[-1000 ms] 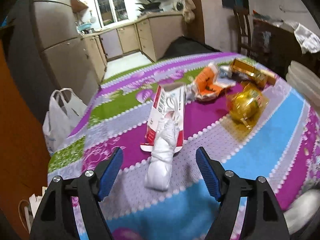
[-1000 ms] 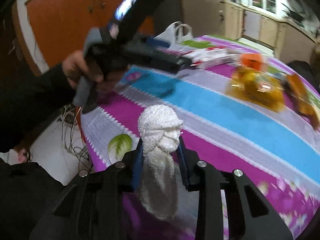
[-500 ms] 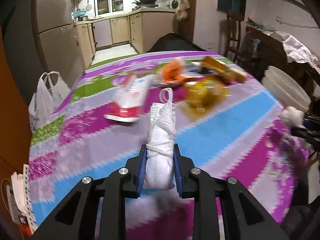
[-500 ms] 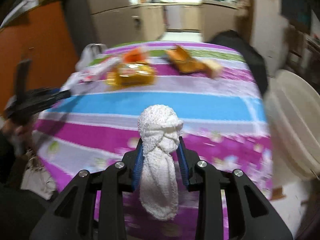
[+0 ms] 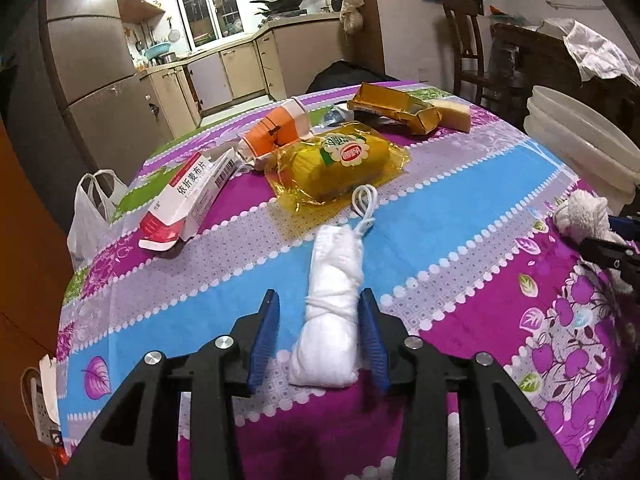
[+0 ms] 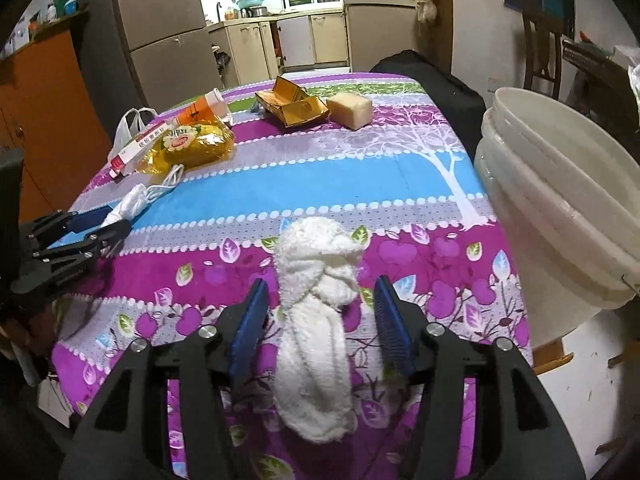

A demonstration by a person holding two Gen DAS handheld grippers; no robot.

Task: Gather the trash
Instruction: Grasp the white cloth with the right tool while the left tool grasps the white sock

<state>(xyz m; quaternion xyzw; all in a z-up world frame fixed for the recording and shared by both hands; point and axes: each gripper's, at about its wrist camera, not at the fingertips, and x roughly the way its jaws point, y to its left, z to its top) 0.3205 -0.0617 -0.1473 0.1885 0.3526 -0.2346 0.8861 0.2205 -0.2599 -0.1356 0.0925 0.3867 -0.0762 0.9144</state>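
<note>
A white cloth bundle (image 5: 332, 320) tied with string lies on the flowered tablecloth (image 5: 460, 220) between the blue pads of my left gripper (image 5: 320, 336). Its jaws are opening, and a gap shows on the left side of the bundle. A knotted off-white towel (image 6: 316, 300) rests on the cloth between the pads of my right gripper (image 6: 320, 320), whose jaws are also opening, with room on both sides. Each gripper shows in the other's view: the left gripper (image 6: 80, 232) at the left edge, the right gripper (image 5: 608, 248) at the right edge.
Farther back lie a red-and-white medicine box (image 5: 188, 200), an orange cup (image 5: 276, 132), a yellow packet (image 5: 344, 164), a gold carton (image 5: 392, 112) and a pale block (image 5: 452, 114). Stacked white buckets (image 6: 560, 200) stand off the table's right edge. A white plastic bag (image 5: 92, 212) hangs at the left.
The left gripper closed on the white bundle, brought it nearer, and its pads have now parted. The right gripper swung round with the towel clamped and has now spread its pads.
</note>
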